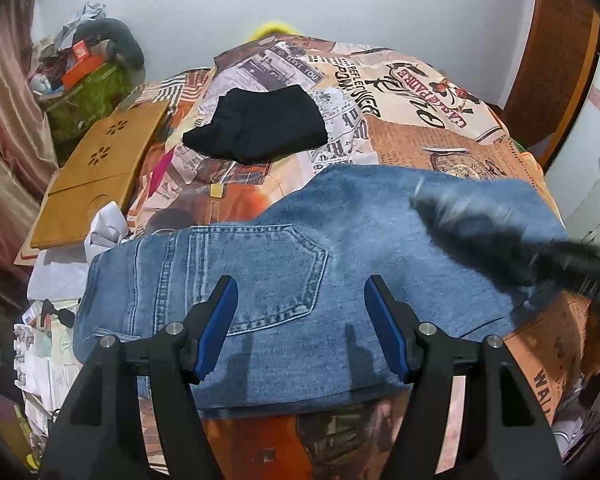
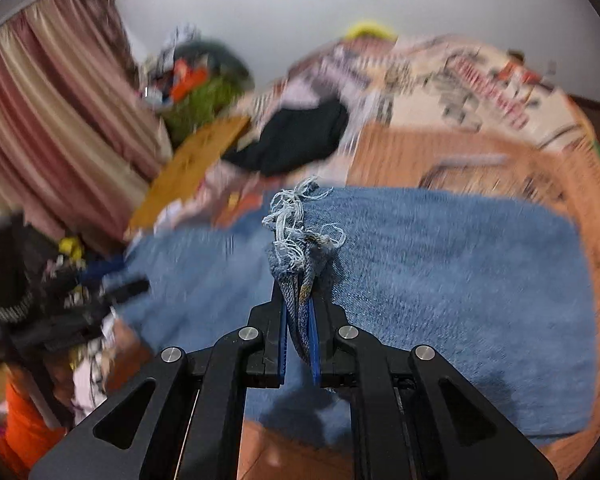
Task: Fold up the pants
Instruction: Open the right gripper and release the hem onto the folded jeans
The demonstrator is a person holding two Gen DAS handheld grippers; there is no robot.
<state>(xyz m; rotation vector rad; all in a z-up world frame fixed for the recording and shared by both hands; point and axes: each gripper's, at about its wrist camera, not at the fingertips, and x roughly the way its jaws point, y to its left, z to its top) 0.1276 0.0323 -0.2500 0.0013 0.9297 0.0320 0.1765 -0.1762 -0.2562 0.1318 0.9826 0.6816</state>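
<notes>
Blue jeans (image 1: 284, 280) lie spread on the bed, back pocket up. My left gripper (image 1: 300, 304) is open and empty, hovering just above the seat of the jeans near the pocket. My right gripper (image 2: 299, 280) is shut on the frayed hem (image 2: 300, 220) of the jeans' legs and holds it over the denim (image 2: 440, 280). The right gripper shows as a dark blur in the left wrist view (image 1: 500, 232), over the right part of the jeans. The left gripper shows blurred at the left in the right wrist view (image 2: 100, 300).
The bed has a newspaper-print cover (image 1: 420, 120). A folded black garment (image 1: 260, 124) lies farther back. A wooden lap tray (image 1: 96, 172) sits at the bed's left edge, with a cluttered green pile (image 1: 88, 80) and curtains (image 2: 40, 120) beyond. A wooden door (image 1: 556, 60) stands right.
</notes>
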